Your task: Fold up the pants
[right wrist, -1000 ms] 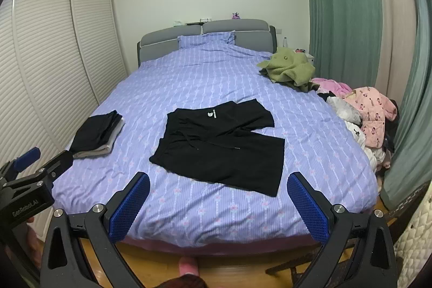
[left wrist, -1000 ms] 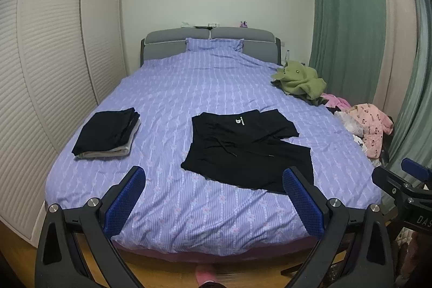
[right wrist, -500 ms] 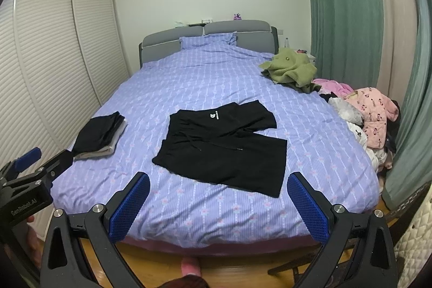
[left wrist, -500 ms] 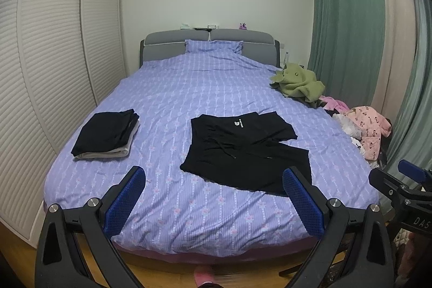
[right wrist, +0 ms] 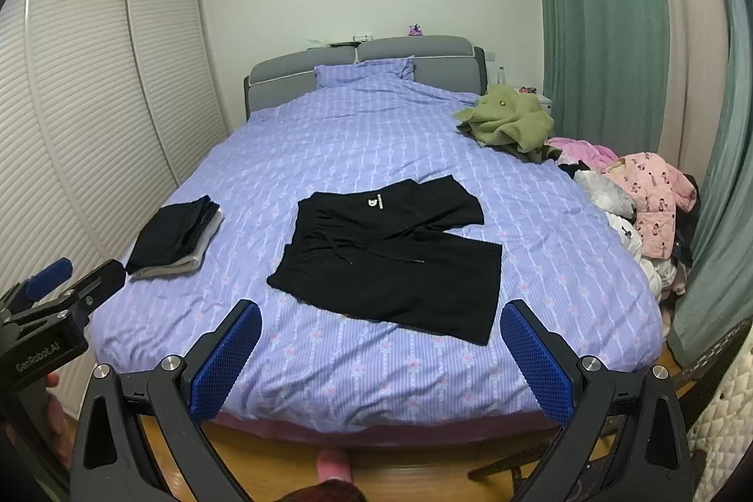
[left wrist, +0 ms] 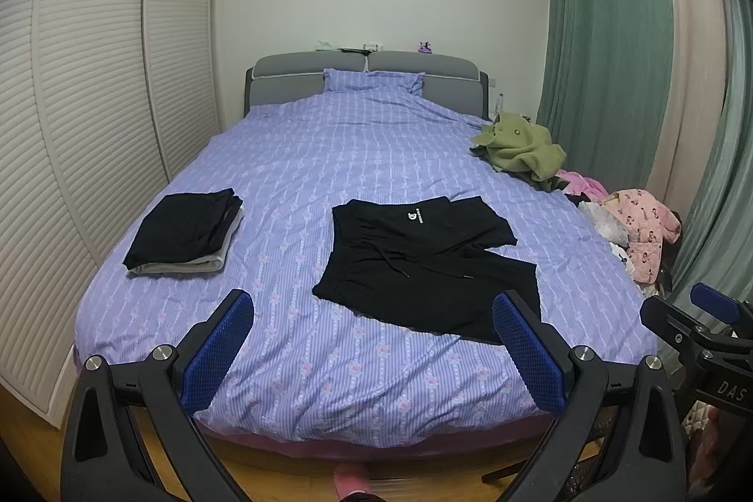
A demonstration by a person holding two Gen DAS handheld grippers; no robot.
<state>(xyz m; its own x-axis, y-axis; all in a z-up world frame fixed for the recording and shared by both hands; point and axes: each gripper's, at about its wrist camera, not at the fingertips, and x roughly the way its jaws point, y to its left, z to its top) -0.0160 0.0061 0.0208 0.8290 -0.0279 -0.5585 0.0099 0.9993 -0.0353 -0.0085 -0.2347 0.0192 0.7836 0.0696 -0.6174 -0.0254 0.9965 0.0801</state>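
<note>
Black pants [left wrist: 423,262] with a small white logo lie spread flat on the purple bed [left wrist: 329,154], waistband to the left, legs to the right. They also show in the right wrist view [right wrist: 390,257]. My left gripper [left wrist: 372,314] is open and empty, held off the foot of the bed, short of the pants. My right gripper [right wrist: 381,323] is open and empty, also off the foot of the bed. Each gripper shows at the edge of the other's view.
A stack of folded dark and grey clothes [left wrist: 188,231] lies on the bed's left side. A green garment [left wrist: 517,149] and pink clothes [left wrist: 635,229] pile along the right edge. Slatted wardrobe doors [left wrist: 94,125] stand left, green curtains [left wrist: 607,55] right.
Both grippers have drawn back slightly and tilted; the bed and pants sit a little lower and farther in view. Both stay open. The pants have not moved.
</note>
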